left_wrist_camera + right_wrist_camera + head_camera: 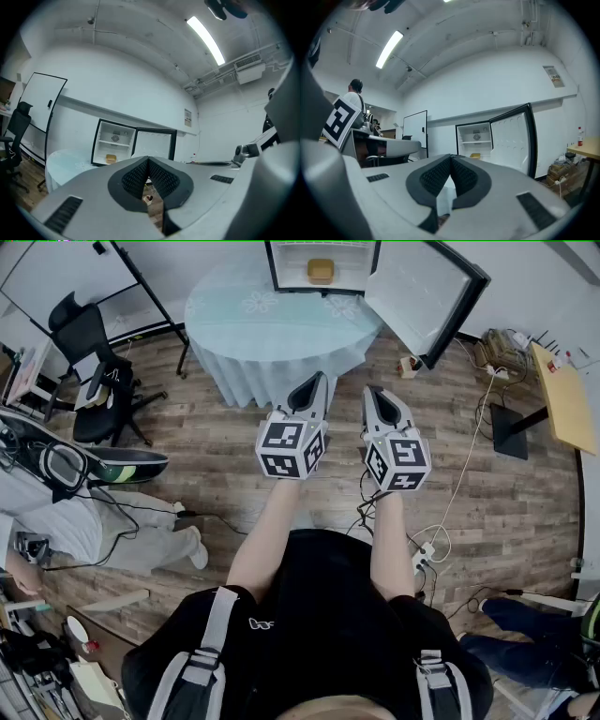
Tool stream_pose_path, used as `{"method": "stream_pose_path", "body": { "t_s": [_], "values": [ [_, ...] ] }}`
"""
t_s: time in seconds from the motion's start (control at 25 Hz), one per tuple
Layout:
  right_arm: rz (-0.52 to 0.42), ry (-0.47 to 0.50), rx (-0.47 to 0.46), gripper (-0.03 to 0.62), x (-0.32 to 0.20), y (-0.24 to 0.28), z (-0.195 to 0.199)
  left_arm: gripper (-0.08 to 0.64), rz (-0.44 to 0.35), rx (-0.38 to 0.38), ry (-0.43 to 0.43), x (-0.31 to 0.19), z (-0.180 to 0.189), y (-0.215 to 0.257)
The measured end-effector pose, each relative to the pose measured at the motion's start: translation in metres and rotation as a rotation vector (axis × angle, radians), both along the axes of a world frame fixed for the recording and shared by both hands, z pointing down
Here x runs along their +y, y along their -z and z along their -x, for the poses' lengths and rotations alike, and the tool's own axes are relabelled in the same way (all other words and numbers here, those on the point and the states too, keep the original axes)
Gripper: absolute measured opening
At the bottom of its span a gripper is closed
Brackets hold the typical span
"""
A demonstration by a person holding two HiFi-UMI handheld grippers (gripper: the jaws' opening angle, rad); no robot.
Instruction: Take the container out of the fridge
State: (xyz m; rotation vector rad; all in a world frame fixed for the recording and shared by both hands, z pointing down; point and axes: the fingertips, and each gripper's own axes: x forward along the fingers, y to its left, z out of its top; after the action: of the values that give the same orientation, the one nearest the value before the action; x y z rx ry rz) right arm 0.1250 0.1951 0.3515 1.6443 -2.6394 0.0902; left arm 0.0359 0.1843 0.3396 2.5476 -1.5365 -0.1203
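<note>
A small white fridge (322, 251) stands open behind a round table, its door (424, 292) swung out to the right. A yellow container (321, 271) sits on the fridge's lower shelf; it also shows in the left gripper view as the container (111, 159) and in the right gripper view as the container (475, 156). Both grippers are held level in front of me, well short of the table. My left gripper (320, 379) is shut with nothing in it. My right gripper (367, 391) is shut and empty too.
A round table with a pale blue cloth (272, 320) stands between me and the fridge. A black office chair (92, 357) is at the left, a wooden desk (564, 395) at the right. Cables (441, 531) trail over the wooden floor. A person sits at the left (84, 521).
</note>
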Motion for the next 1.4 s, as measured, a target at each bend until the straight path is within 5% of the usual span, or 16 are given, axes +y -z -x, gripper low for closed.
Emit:
{"method": "stream_pose_path", "body": {
  "t_s": [0.88, 1.16, 1.4],
  "values": [
    [0.049, -0.093, -0.019, 0.006, -0.024, -0.018, -0.003, 0.0, 0.043, 0.021, -0.087, -0.025, 0.004, -0.019],
    [0.062, -0.053, -0.003, 0.006, -0.058, -0.02, 0.045, 0.0, 0.053, 0.039, -0.095, -0.055, 0.033, -0.019],
    [0.091, -0.044, -0.01, 0.006, -0.103, -0.026, 0.1, 0.0, 0.087, 0.064, -0.048, -0.105, 0.105, -0.024]
  ]
}}
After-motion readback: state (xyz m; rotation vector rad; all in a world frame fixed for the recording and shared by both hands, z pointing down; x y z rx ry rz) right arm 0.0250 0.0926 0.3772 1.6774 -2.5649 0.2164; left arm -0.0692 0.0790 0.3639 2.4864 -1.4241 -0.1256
